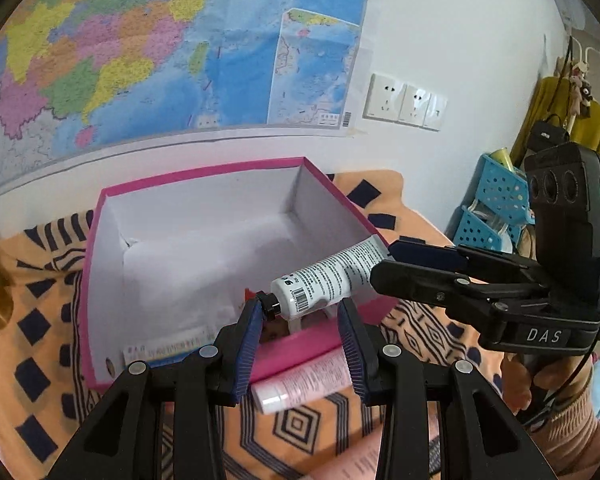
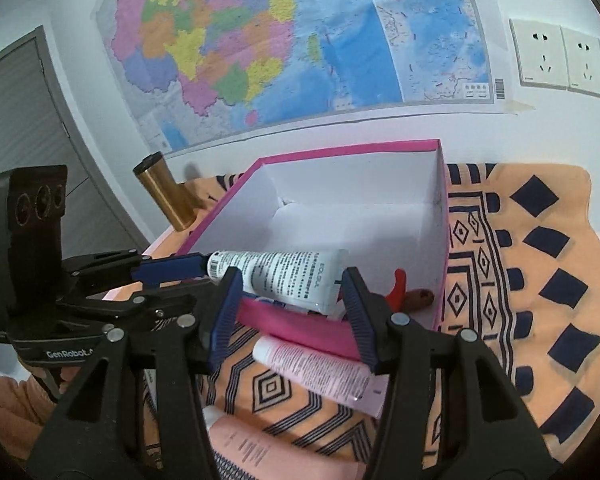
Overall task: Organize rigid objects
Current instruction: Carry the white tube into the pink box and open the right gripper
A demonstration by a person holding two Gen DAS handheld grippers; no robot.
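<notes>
Now the left claw point(image 1: 298, 312) and right claw point(image 2: 292, 286) both stand released. The white tube point(image 1: 324, 280) at the pink box point(image 1: 204, 170) looks light, soft and slippery, so grip mid-body.

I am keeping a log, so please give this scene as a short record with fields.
box: pink cardboard box with white inside, open, on patterned orange cloth
carried: white plastic tube with black cap, above the box's near rim
left claw: open
right claw: grip unclear
outside: pink plastic tube, lying on cloth
</notes>
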